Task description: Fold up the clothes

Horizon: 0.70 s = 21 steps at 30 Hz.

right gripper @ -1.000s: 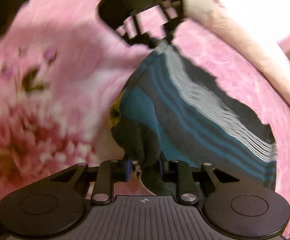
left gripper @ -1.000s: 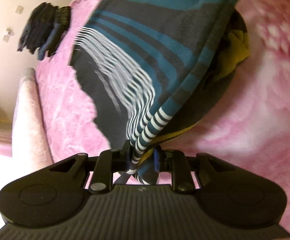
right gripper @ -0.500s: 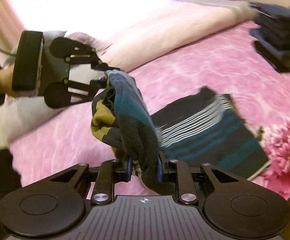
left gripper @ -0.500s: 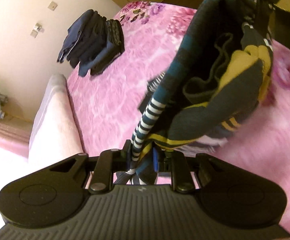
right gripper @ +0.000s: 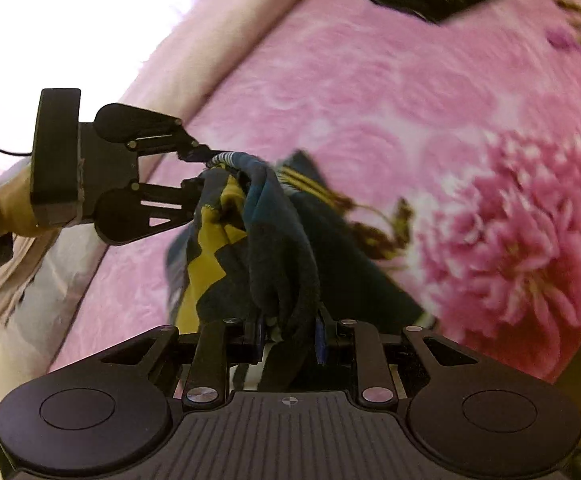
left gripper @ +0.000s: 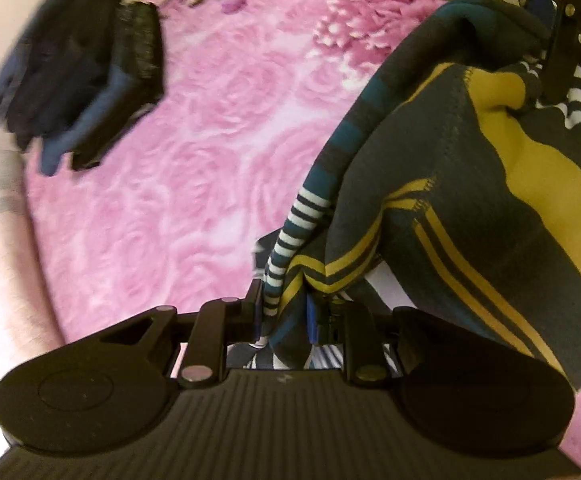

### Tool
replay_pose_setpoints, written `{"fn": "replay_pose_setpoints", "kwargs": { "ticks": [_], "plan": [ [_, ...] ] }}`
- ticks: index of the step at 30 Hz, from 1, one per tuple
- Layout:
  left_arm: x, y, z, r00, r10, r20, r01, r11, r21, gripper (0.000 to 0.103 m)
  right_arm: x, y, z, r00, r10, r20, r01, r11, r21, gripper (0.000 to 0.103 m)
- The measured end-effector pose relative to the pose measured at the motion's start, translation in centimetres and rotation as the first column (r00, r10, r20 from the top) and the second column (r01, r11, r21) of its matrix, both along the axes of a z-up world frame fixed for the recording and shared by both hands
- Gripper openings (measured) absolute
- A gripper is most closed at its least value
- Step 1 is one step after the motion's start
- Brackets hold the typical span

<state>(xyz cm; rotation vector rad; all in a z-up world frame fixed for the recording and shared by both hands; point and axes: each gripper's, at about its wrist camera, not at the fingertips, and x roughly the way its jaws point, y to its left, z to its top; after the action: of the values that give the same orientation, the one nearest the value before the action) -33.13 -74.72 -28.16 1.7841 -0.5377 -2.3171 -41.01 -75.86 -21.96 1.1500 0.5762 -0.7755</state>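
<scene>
Above the pink bedspread [left gripper: 210, 128], both grippers' fingers [left gripper: 255, 312] pinch the striped garment [left gripper: 470, 208].

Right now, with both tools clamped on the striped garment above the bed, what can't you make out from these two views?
- Striped garment: its lower end, hidden in the left wrist view behind the left tool and in the right wrist view behind the right tool.
- Dark folded pile: motion-blurred in the left view, cut by the top edge in the right; item count unclear.
- Garment type: bunched folds hide any sleeves or legs.
- Person's hand: mostly behind the left tool.
</scene>
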Motion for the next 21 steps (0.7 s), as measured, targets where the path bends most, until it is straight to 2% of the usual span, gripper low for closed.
{"fn": "replay_pose_setpoints", "kwargs": {
  "ticks": [2, 5, 6, 8, 11, 13, 16, 19, 21],
  "plan": [
    [-1.0, -0.8, -1.3, 1.000, 0.003, 0.012, -0.003, 1.000, 0.027, 0.021, -1.0, -0.1, -1.6, 0.999, -0.034, 0.007, 0.034, 0.999, 0.042, 0.023],
    [-1.4, -1.9, -1.4, 0.997, 0.074, -0.005, -0.073, 0.996, 0.051, 0.032, -2.0, -0.8, -3.6, 0.995, -0.098, 0.009, 0.097, 0.989, 0.113, 0.024],
    [-1.2, -2.3, -1.1, 0.994, 0.104, -0.016, -0.103, 0.993, 0.058, 0.038, -2.3, -1.0, -4.0, 0.994, -0.113, 0.005, 0.111, 0.985, 0.130, 0.030],
    [0.0, -3.0, 0.1, 0.982, 0.182, -0.042, -0.179, 0.982, 0.059, 0.041, -2.6, -0.9, -3.7, 0.988, -0.137, -0.064, 0.144, 0.984, 0.109, 0.075],
    [1.9, -4.1, 1.9, 0.951, 0.299, -0.082, -0.294, 0.954, 0.064, 0.040, -3.5, -0.4, -2.3, 0.977, -0.176, -0.118, 0.184, 0.981, 0.062, 0.078],
    [3.8, -4.4, 3.2, 0.905, 0.408, -0.120, -0.399, 0.912, 0.091, 0.038, -3.6, 0.0, -0.8, 0.973, -0.189, -0.134, 0.192, 0.981, 0.008, 0.078],
    [6.2, -3.5, 4.6, 0.820, 0.549, -0.163, -0.514, 0.831, 0.213, 0.038, -3.1, 0.4, 1.2, 0.975, -0.187, -0.120, 0.180, 0.981, -0.070, 0.078],
    [7.1, -0.9, 4.3, 0.765, 0.621, -0.169, -0.547, 0.766, 0.337, 0.038, -1.3, 0.4, 2.3, 0.983, -0.163, -0.088, 0.151, 0.980, -0.128, 0.078],
    [7.3, 0.8, 3.8, 0.735, 0.656, -0.169, -0.552, 0.724, 0.413, 0.038, 0.9, 0.0, 2.2, 0.993, -0.081, -0.083, 0.068, 0.986, -0.153, 0.078]
  ]
}}
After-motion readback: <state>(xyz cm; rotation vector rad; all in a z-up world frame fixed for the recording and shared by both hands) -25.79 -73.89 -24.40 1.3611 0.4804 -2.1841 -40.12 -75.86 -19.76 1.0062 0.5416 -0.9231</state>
